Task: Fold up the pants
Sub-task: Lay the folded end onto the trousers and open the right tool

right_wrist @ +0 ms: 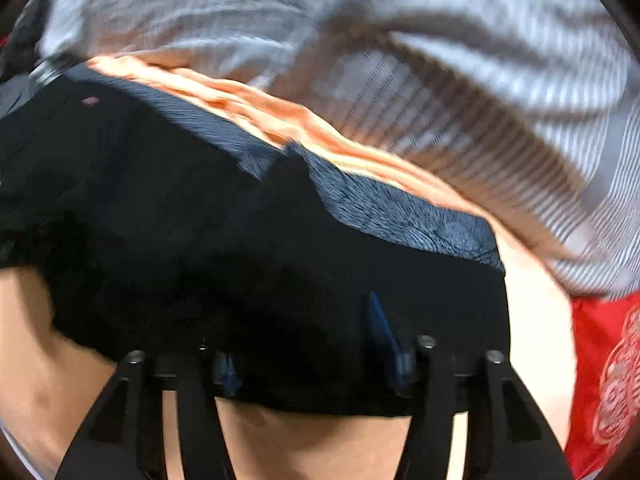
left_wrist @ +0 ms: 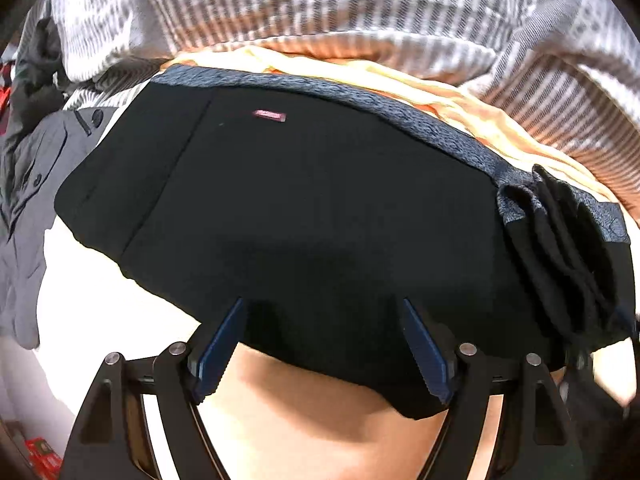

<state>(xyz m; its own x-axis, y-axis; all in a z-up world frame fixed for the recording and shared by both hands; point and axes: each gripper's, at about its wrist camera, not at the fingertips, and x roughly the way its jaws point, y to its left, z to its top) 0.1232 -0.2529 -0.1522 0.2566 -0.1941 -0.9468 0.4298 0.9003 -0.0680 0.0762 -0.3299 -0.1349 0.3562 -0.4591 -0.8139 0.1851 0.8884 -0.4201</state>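
The pants [left_wrist: 304, 208], black and folded into a compact slab, lie on a pale desk [left_wrist: 304, 432] just under both claws. In the left wrist view the left claw [left_wrist: 324, 344] hangs over the near edge of the fabric with its blue pads [left_wrist: 218, 350] standing well apart and nothing pinched between them. The right wrist view is smeared by motion; there the right claw [right_wrist: 304, 344] is also spread, its fingers [right_wrist: 384, 332] over the near edge of the black cloth, not pressing on it. A small pink label [left_wrist: 271, 115] sits on the upper face of the pants, and a bunched black drawstring end [left_wrist: 560, 240] lies at their right side. Behind the pants a blue-grey textured cloth [left_wrist: 360, 96] shows along the far edge, then orange fabric [left_wrist: 460, 112], then a striped grey-white cloth [left_wrist: 320, 4]. A grey garment [left_wrist: 32, 184] lies far left; a red patterned cloth [right_wrist: 604, 372] lies at the right.
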